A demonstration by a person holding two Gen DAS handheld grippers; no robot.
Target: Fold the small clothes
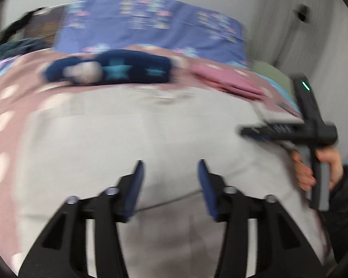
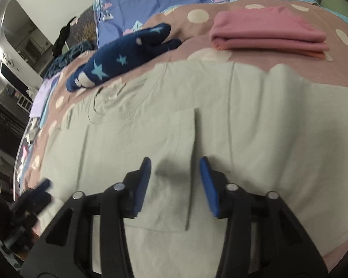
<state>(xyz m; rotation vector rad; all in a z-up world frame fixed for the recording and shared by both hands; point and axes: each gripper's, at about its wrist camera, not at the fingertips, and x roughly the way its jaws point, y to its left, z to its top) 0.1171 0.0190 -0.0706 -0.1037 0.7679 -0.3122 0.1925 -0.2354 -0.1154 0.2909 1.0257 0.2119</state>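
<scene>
A pale grey garment (image 1: 150, 127) (image 2: 243, 115) lies spread flat on the bed, with a raised crease (image 2: 192, 162) running along its middle. My left gripper (image 1: 171, 162) hovers over its near part with its jaws apart and nothing between the blue pads. My right gripper (image 2: 175, 159) also stands open above the cloth, straddling the crease without pinching it. In the left wrist view the right gripper (image 1: 255, 131) reaches over the garment's right edge, held by a hand (image 1: 304, 173). The left gripper (image 2: 41, 185) shows blurred at the lower left of the right wrist view.
A navy garment with stars (image 1: 118, 69) (image 2: 118, 62) lies beyond the grey one. A folded pink garment (image 1: 225, 81) (image 2: 266, 34) sits at the far right. Both rest on a pink dotted bedcover (image 1: 7, 115) (image 2: 185, 53), with a blue patterned sheet (image 1: 150, 23) behind and a wall beyond.
</scene>
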